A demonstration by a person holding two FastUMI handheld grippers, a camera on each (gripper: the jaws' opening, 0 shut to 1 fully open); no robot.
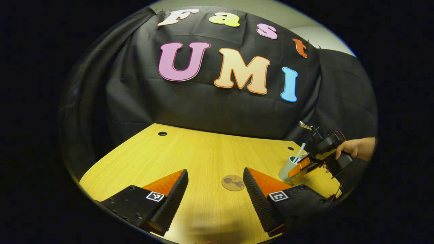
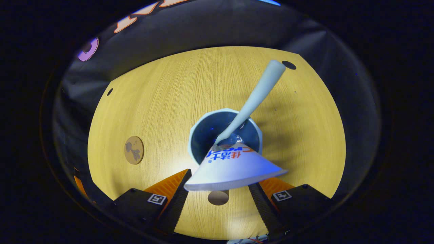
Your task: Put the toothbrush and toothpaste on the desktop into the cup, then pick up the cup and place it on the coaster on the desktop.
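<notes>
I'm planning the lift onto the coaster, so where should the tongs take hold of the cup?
Grip the cup by its outer wall below the rim, coming in level from the side. The toothbrush and toothpaste stick up out of its mouth, so a top-down grip would likely hit them. The coaster lies flat nearby.

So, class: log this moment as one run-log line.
toothbrush in cup | toothpaste entering cup | right gripper open | coaster bare

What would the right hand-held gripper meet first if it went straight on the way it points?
Probably the toothpaste, whose flat end lies across its open fingers just ahead, with the cup directly behind it; depth is hard to judge.
</notes>
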